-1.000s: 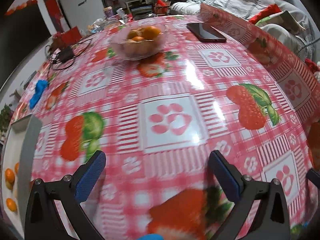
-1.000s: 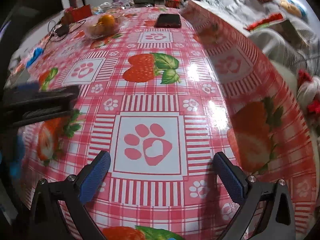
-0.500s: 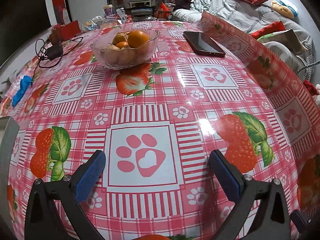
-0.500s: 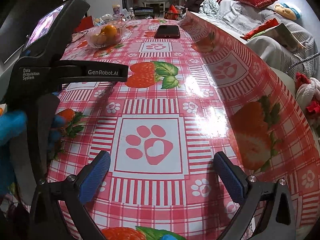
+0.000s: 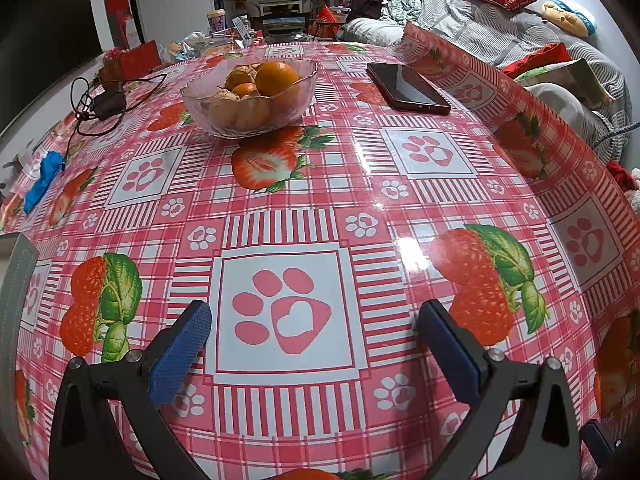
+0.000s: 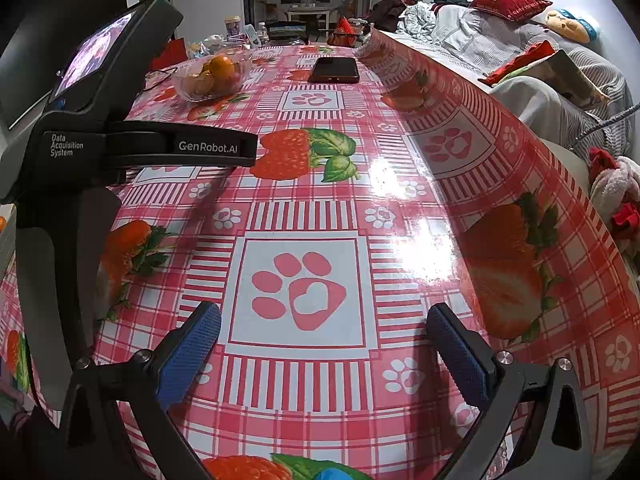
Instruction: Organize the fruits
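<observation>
A clear glass bowl [image 5: 250, 98] holds an orange [image 5: 277, 77] and several smaller fruits at the far side of the table; it also shows in the right wrist view [image 6: 212, 76]. My left gripper [image 5: 316, 350] is open and empty, low over the near part of the tablecloth. My right gripper [image 6: 322, 350] is open and empty too, over a paw print. The left gripper's black body [image 6: 120, 144] fills the left of the right wrist view.
A black phone [image 5: 406, 88] lies right of the bowl. A black cable and adapter [image 5: 104, 100] and a blue cloth [image 5: 42, 182] lie at the left. A grey tray edge [image 5: 16, 280] is at the near left. A sofa with cushions [image 5: 520, 40] stands right.
The left gripper has swung right and levelled, so the bowl now sits ahead of it. The left gripper's body has come into the right wrist view. Both stay open.
</observation>
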`<state>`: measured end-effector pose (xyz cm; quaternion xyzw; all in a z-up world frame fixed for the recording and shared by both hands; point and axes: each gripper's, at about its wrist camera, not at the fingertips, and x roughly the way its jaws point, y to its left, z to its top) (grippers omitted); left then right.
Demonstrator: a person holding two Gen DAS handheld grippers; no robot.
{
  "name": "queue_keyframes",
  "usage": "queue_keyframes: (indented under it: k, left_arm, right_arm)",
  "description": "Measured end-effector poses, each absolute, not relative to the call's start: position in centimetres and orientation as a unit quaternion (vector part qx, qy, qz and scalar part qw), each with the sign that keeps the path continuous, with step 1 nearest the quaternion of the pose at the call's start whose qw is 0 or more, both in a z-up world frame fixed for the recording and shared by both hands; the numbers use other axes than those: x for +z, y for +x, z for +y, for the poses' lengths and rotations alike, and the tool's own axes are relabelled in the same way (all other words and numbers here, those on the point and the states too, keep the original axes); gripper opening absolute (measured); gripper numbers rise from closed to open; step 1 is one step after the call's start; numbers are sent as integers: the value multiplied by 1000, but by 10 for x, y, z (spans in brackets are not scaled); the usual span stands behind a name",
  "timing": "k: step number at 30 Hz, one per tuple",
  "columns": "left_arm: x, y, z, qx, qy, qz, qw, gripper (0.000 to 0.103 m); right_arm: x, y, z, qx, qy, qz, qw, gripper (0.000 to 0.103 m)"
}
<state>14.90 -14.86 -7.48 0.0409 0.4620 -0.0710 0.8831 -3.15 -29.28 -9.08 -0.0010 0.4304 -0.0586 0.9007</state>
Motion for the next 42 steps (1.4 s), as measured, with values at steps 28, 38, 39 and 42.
queue_keyframes:
  k: [28,38,39,42]
  left_arm:
    - [-75,149,-149,-71,41,462,883,103]
    - [-75,149,-149,-71,41,462,883,103]
    - [-75,149,-148,-71,41,462,883,103]
    - [-75,149,-149,-71,41,462,883,103]
  right_arm:
    - [-91,-31,-293,-64,1,427,902,103]
    - [-91,-31,-293,-65,2,427,902,103]
    - [-91,-31,-293,-65,2,426,902,103]
    - [-91,-31,-293,-65,2,426,902,103]
